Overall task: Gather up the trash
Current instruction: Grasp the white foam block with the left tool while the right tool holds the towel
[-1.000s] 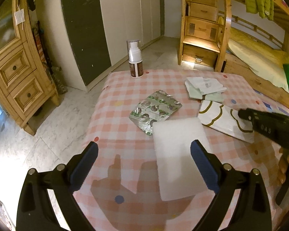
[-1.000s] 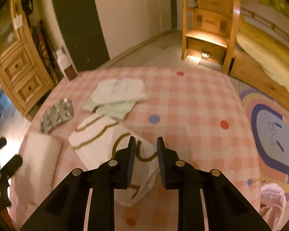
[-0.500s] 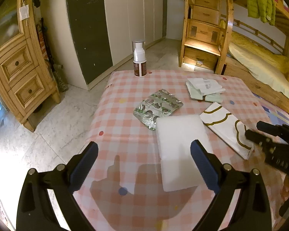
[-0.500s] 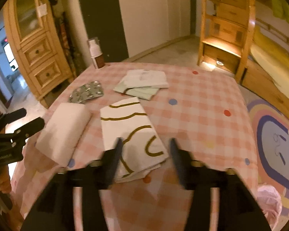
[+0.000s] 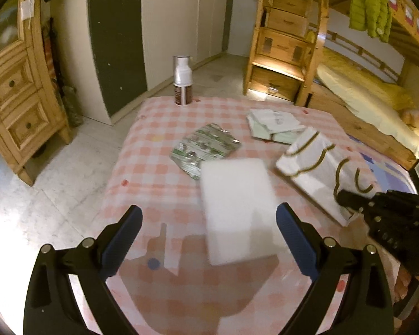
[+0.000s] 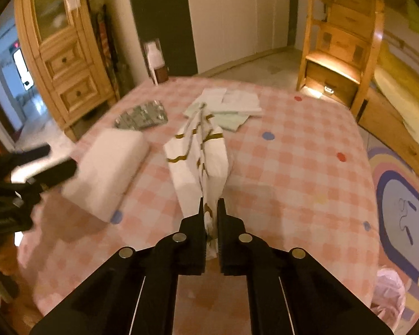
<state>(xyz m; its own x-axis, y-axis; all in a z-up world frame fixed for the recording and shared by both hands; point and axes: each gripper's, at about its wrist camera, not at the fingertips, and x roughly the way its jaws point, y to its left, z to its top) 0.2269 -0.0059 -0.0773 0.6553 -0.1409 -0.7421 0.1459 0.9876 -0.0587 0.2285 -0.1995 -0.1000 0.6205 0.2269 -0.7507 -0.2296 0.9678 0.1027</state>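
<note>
Pink-and-white checked tablecloth (image 6: 293,150) with coloured dots, soft and a bit rumpled. On it, thick white foam block (image 5: 237,209), rectangular, matte. Just right of that, crinkly white plastic bag with gold squiggles (image 6: 201,159), near end pinched tight in the right gripper (image 6: 209,217), lifted into a ridge. Left gripper (image 5: 206,240) spread wide above the foam, blue pads (image 5: 296,243), touching nothing. Farther back: shiny foil blister packs (image 5: 206,148), folded pale green paper (image 5: 273,125), white pump bottle (image 5: 183,82).

The left gripper (image 5: 208,220) sits low in its frame with jaws spread wide. The right gripper (image 6: 210,212), bottom centre, has jaws nearly closed, pinching something white between them.
</note>
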